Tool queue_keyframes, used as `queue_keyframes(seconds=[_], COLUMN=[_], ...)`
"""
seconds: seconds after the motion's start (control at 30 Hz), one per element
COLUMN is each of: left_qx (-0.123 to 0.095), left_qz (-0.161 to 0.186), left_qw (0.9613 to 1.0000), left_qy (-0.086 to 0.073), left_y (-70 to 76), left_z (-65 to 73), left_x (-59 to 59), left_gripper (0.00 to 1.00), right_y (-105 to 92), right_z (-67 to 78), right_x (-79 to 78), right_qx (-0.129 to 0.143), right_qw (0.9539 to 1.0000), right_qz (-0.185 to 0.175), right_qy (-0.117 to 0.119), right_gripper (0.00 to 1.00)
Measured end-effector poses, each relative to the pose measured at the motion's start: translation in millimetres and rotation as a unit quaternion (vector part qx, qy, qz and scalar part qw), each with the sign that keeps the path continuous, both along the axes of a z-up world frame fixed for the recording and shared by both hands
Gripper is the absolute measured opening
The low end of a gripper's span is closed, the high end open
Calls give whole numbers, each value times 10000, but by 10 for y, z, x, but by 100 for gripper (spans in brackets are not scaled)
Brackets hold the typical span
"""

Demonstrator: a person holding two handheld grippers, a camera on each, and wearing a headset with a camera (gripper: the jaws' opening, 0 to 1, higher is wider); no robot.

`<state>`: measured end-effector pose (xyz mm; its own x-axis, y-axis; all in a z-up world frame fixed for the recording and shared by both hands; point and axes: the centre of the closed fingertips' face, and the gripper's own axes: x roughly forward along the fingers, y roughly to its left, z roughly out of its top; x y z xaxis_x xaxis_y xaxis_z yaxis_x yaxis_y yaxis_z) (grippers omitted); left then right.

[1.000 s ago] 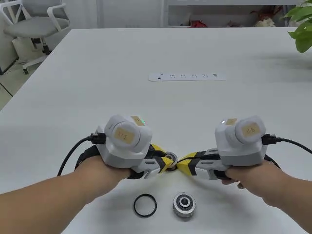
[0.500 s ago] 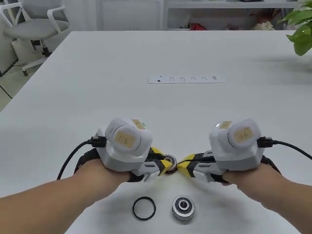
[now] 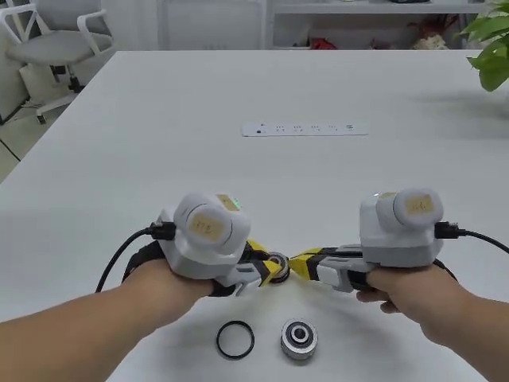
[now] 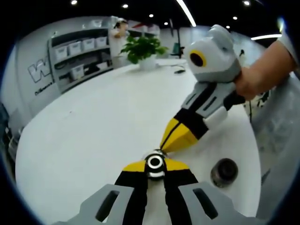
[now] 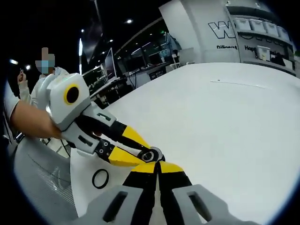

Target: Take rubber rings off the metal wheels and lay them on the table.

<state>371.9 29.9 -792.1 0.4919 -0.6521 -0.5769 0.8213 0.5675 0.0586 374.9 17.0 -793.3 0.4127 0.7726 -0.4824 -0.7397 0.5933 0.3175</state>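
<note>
My left gripper [image 3: 269, 269] is shut on a small metal wheel [image 3: 277, 262], held above the table; in the left gripper view the wheel [image 4: 155, 163] sits between the yellow tips. The right gripper [image 3: 296, 264] comes in from the right with its jaws shut, and its tips pinch the dark rubber ring on that wheel's rim [image 5: 151, 154]. A loose black rubber ring [image 3: 235, 340] lies on the table near me. A bare metal wheel [image 3: 299, 337] stands beside it, and the left gripper view also catches this wheel [image 4: 224, 172].
The white table [image 3: 199, 143] stretches ahead. A white power strip [image 3: 305, 127] lies at mid-table. A green plant [image 3: 489, 48] stands at the far right, an office chair [image 3: 56, 40] at the far left. A person [image 5: 40, 82] stands off the table's side.
The right gripper's body has shifted a little to the right while its tips stay at the wheel. The left gripper holds as before. The ring and the bare wheel on the table have not moved.
</note>
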Motion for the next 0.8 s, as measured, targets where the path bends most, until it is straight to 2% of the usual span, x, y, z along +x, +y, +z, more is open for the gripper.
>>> queue_keyframes(seconds=[0.5,0.8], left_qx=[31,19], left_qz=[49,40], left_qw=[10000,10000], left_qy=[-32,-41], left_y=[-4,-10], left_z=[1,0], left_x=[2,2], left_gripper=[12,12], right_y=[61,92], right_z=[29,46], right_x=[-33,-59], right_qx=[63,247], right_qw=[9999,9995], right_qz=[122,137], right_qy=[1,130], right_gripper=[0,0])
